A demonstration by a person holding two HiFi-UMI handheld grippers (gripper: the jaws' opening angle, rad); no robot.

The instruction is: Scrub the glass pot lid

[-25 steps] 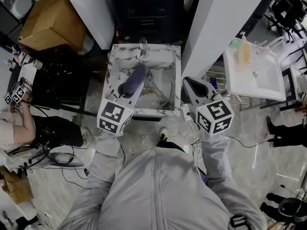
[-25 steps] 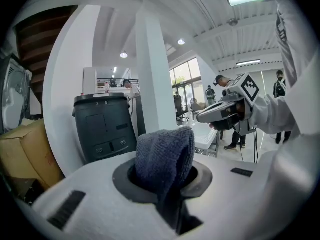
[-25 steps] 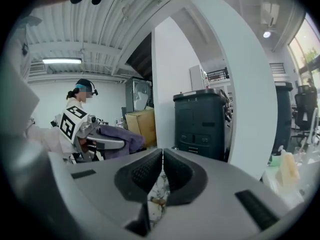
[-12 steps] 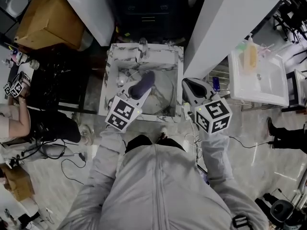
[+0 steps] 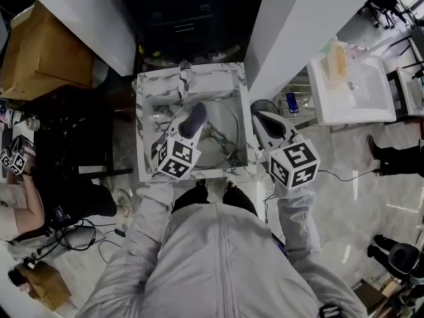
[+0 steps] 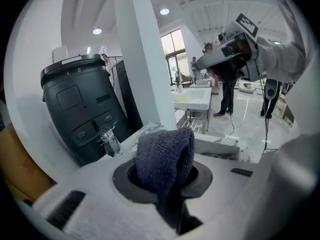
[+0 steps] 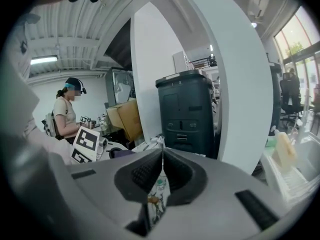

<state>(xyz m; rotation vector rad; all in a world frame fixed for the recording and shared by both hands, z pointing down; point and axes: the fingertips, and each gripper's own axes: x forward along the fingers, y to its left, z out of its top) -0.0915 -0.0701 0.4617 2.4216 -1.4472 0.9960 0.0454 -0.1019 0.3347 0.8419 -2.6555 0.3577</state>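
Observation:
The glass pot lid (image 5: 223, 142) lies in the marble sink (image 5: 143, 132), its rim showing as a thin ring. My left gripper (image 5: 187, 133) hangs over the sink's middle, shut on a dark blue cloth (image 5: 196, 115) that sticks out past its jaws above the lid's left part. In the left gripper view the cloth (image 6: 165, 156) fills the gap of that gripper (image 6: 166, 175). Whether the cloth touches the lid I cannot tell. My right gripper (image 5: 260, 119) is held beside the sink's right edge, shut and empty (image 7: 162, 156).
A faucet (image 5: 185, 73) stands at the sink's back edge. Behind it is a dark bin (image 5: 179, 15), with a white pillar (image 5: 298, 25) to the right. A cardboard box (image 5: 43, 45) is at left, a white basin stand (image 5: 351, 88) at right. A person (image 5: 26, 201) sits at left.
My left gripper has carried the cloth forward and to the right, from the sink's front left to above the lid. The right gripper stayed beside the sink.

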